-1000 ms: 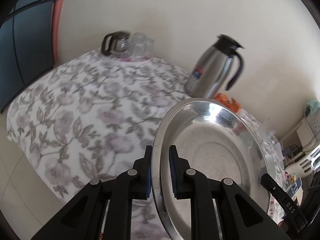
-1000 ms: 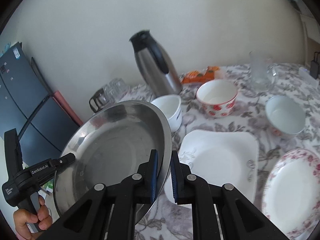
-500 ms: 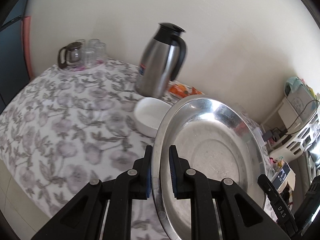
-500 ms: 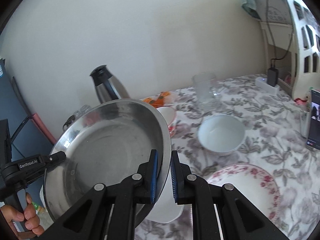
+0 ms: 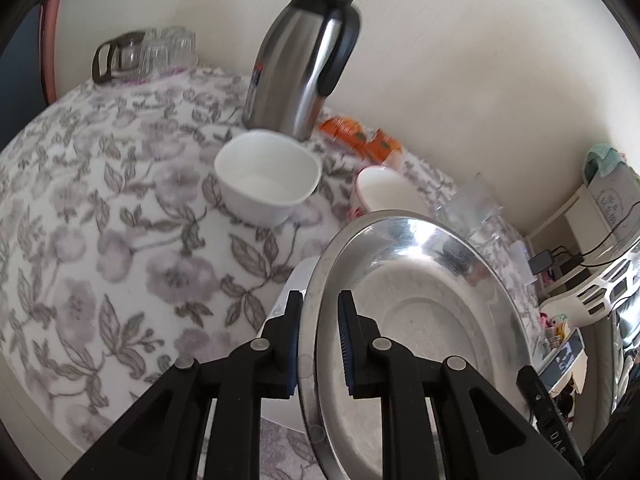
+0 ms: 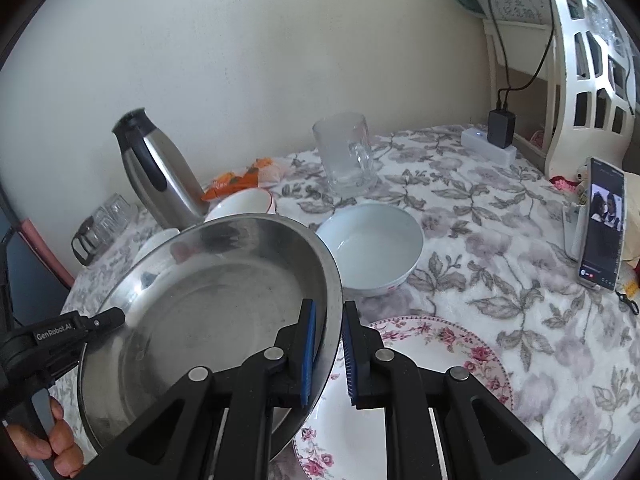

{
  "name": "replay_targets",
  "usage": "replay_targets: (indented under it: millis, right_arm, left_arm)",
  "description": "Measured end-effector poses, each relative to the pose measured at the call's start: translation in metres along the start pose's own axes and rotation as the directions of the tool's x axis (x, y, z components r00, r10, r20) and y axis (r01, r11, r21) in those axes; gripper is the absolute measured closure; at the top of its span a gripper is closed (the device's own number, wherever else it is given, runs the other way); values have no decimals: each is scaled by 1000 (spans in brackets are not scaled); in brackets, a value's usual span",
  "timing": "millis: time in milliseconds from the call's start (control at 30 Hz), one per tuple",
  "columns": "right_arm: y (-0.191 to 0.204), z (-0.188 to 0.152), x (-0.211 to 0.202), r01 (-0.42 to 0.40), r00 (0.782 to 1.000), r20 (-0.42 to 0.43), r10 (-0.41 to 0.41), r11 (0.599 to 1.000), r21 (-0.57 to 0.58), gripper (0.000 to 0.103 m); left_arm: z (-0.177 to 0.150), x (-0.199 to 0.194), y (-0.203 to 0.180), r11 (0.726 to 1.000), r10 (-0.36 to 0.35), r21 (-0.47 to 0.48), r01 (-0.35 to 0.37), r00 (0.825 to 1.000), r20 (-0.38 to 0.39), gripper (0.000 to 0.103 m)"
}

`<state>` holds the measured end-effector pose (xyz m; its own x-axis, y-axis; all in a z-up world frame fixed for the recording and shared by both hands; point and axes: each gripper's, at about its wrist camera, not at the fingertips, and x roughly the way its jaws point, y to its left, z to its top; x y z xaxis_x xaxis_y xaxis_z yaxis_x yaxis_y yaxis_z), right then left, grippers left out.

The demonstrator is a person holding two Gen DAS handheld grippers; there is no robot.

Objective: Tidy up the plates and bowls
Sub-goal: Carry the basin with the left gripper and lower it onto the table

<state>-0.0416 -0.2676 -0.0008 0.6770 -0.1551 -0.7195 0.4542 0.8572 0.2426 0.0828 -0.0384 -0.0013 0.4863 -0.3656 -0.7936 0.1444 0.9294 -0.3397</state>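
Observation:
Both grippers hold one large steel plate (image 5: 420, 312) by opposite rims, above the table. My left gripper (image 5: 318, 336) is shut on its left rim. My right gripper (image 6: 328, 344) is shut on its right rim (image 6: 216, 312). Under it lies a white square plate (image 5: 294, 280), mostly hidden. A floral round plate (image 6: 420, 380) lies to the right. A white square bowl (image 5: 266, 176), a red-trimmed bowl (image 5: 384, 190) and a white round bowl (image 6: 372, 246) stand behind.
A steel thermos jug (image 5: 304, 56) stands at the back, with orange packets (image 5: 356, 134) beside it. A glass mug (image 6: 346, 154), a phone (image 6: 604, 224), a power strip (image 6: 488, 144) and a tray of glasses (image 5: 148, 52) stand around the floral tablecloth (image 5: 100, 200).
Both grippers have carried the steel plate to the right and lower over the table. The bowls, white plate and floral plate have come nearer beneath it.

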Motion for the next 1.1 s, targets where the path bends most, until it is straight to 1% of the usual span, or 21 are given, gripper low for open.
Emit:
replay_targets:
  millis: [100,267,367,800,967,1100]
  right_arm:
    - [6,-4,14,6,999,-43,-7,1000,-27,89]
    - [21,-10,37,2,995,-97,-9,997,-74,89]
    - [26,-14,46,4,993,-115,-13,997,-81,89]
    - [24,-20,59,26,990,-134,-36,997,-75,88]
    - [25,-23,62,33,988,-150,-46,996,-86,89]
    - [28,-25,65,36,985,-164,-53,994,-106,88]
  left_arm:
    - [-4,14,13,1000,10,-27,-11,999,-32,87]
    - [-3,19,28,998,58,-36,-59,998,-19,87]
    - [-3,23,37,997,60,-56,-61,998,-30,87]
    - [-9,47,38,994,111,-13,-112,992,-57,87]
    - [-12,56,44,992,117,-32,-121,988,-98,85]
    - [-12,58,46,990,131,-40,-136,985,-108,84]
